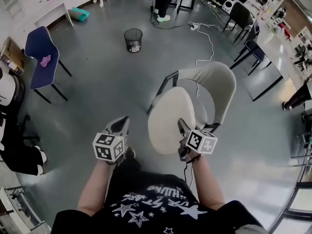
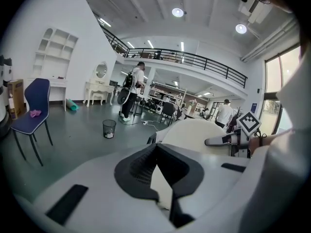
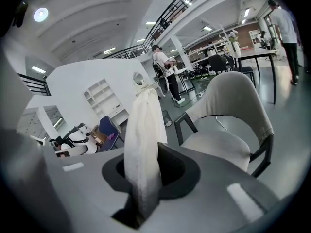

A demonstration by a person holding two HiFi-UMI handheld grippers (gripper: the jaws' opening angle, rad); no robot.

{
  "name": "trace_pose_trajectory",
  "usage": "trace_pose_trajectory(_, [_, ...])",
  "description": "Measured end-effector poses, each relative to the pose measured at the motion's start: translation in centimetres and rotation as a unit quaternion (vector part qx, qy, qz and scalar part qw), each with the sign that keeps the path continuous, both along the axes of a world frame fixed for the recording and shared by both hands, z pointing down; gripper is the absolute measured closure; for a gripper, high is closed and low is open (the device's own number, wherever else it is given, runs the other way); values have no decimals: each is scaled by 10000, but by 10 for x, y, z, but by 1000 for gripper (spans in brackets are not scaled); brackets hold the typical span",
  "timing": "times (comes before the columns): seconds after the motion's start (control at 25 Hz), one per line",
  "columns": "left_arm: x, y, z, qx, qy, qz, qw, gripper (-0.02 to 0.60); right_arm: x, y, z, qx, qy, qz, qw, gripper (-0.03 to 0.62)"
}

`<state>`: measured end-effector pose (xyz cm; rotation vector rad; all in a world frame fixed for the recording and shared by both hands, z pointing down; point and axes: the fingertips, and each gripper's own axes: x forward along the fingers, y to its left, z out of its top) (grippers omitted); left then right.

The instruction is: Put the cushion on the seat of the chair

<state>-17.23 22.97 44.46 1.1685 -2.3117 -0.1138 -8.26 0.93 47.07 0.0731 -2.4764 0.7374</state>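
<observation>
right gripper (image 1: 181, 125) pinching cushion (image 1: 167, 121) edge; cushion upright, long axis 12–6. chair (image 1: 214, 79) seat (image 3: 218, 147) just beyond, 1 o'clock. left gripper (image 1: 124, 122) pressed together, empty, 9 o'clock of cushion.

The grey, glossy floor (image 1: 112, 87) carries a beige chair (image 1: 217, 82) near its middle, upright on dark legs. Beyond it a black wire bin (image 1: 133, 39) stands alone on bare floor. A blue chair (image 1: 41, 57) stands toward the left edge, a teal roll (image 1: 79, 14) lies near the far left corner, and a white cable (image 1: 213, 47) trails from the far side towards the beige chair
</observation>
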Motion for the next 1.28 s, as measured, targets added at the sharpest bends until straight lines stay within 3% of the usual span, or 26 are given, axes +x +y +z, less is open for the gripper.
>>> trace_pose_trajectory(0.32, [-81, -6, 5, 38, 95, 636, 9979, 574, -55, 4, -3, 50, 15, 703, 9975, 534])
trace_pose_trajectory(0.48, [-103, -25, 15, 40, 168, 1038, 9945, 574, -57, -4, 7, 56, 164, 1137, 9934, 534])
trace_pose_trajectory(0.92, [-117, -86, 39, 17, 494, 2232, 9735, 574, -21, -25, 10, 152, 517, 2302, 9717, 533])
trace_pose_trajectory(1.28, [-91, -142, 37, -142, 528, 2689, 9616, 574, 10, -62, 19, -127, 507, 2747, 9601, 534])
